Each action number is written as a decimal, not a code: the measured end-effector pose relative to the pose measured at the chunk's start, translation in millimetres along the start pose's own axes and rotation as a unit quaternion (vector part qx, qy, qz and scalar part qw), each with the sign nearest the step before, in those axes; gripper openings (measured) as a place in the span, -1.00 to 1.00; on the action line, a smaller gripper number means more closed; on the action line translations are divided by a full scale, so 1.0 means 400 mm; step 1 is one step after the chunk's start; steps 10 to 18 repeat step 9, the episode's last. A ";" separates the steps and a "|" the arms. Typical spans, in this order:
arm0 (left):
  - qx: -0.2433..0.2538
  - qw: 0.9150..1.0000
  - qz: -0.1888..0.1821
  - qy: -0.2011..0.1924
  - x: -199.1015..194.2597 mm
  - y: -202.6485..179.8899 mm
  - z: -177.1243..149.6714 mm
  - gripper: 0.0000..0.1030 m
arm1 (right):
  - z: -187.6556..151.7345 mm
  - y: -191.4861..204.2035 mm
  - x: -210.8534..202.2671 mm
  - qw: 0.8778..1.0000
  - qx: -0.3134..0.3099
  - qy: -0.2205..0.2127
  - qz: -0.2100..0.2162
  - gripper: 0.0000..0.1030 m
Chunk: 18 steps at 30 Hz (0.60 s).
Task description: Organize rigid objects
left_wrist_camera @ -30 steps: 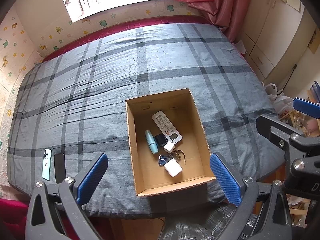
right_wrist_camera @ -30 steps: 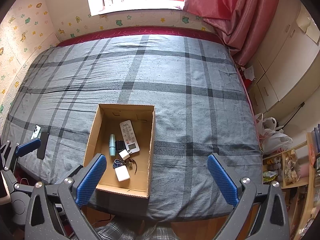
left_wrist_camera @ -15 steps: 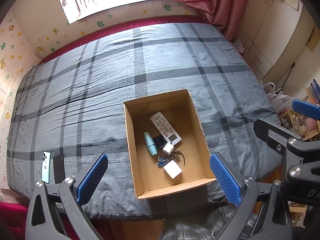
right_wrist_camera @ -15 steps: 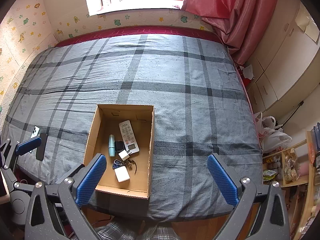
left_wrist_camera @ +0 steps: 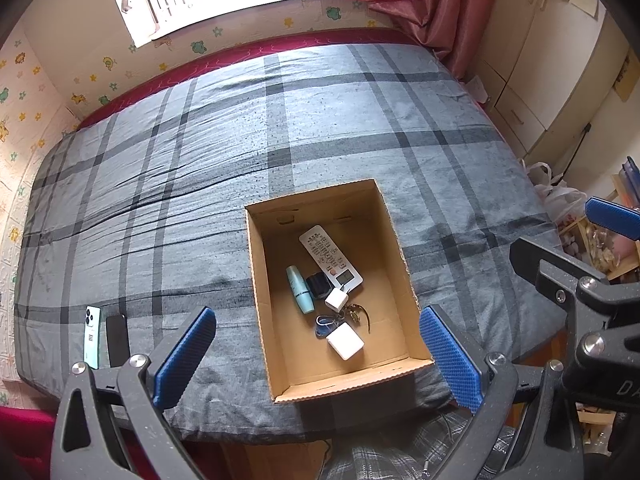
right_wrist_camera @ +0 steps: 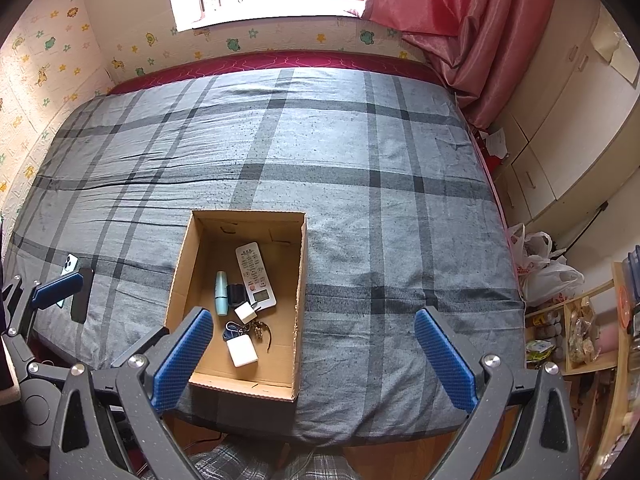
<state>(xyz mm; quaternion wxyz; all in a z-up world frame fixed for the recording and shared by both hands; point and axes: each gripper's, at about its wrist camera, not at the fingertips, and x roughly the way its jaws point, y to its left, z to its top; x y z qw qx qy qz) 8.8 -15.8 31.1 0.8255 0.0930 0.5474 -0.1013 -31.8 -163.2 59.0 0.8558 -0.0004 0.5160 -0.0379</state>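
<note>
Bedroom setting: a bed [left_wrist_camera: 200,168] with a grey plaid cover fills most of both wrist views, with a window and red curtain at 12 o'clock.

An open cardboard box [left_wrist_camera: 400,248] sits on the cover near the bed's near edge, at about 6 o'clock. Its contents, by size:

1. White remote control [left_wrist_camera: 330,258], lying diagonally at the box centre.
2. Pale blue tube [left_wrist_camera: 300,289], at 9 o'clock of the remote.
3. Large white cube [left_wrist_camera: 345,341], at 6 o'clock in the box.
4. Black block [left_wrist_camera: 318,285], touching the remote's lower end.
5. Bunch of keys [left_wrist_camera: 352,316] with a blue tag.
6. Small white cube [left_wrist_camera: 336,300], just above the keys.

Two phones remain outside the box at 8 o'clock, well apart from it: a teal phone [left_wrist_camera: 92,336] and a black phone [left_wrist_camera: 118,338], side by side.

Left gripper [left_wrist_camera: 316,364]: jaws spread wide, grasping nothing. Right gripper [right_wrist_camera: 314,360]: jaws spread wide, likewise unloaded.

Assessment: most items appear stowed. The two phones appear to be the remaining work.
</note>
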 end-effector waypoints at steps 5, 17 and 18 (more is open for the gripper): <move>0.000 1.000 0.001 0.003 0.008 0.000 0.003 1.00 | 0.009 -0.005 0.008 1.000 0.000 0.001 0.003 1.00; 0.000 1.000 -0.009 0.001 0.008 -0.006 0.003 1.00 | 0.014 -0.011 0.017 1.000 -0.003 0.001 0.006 1.00; 0.000 1.000 -0.009 0.001 0.008 -0.006 0.003 1.00 | 0.014 -0.011 0.017 1.000 -0.003 0.001 0.006 1.00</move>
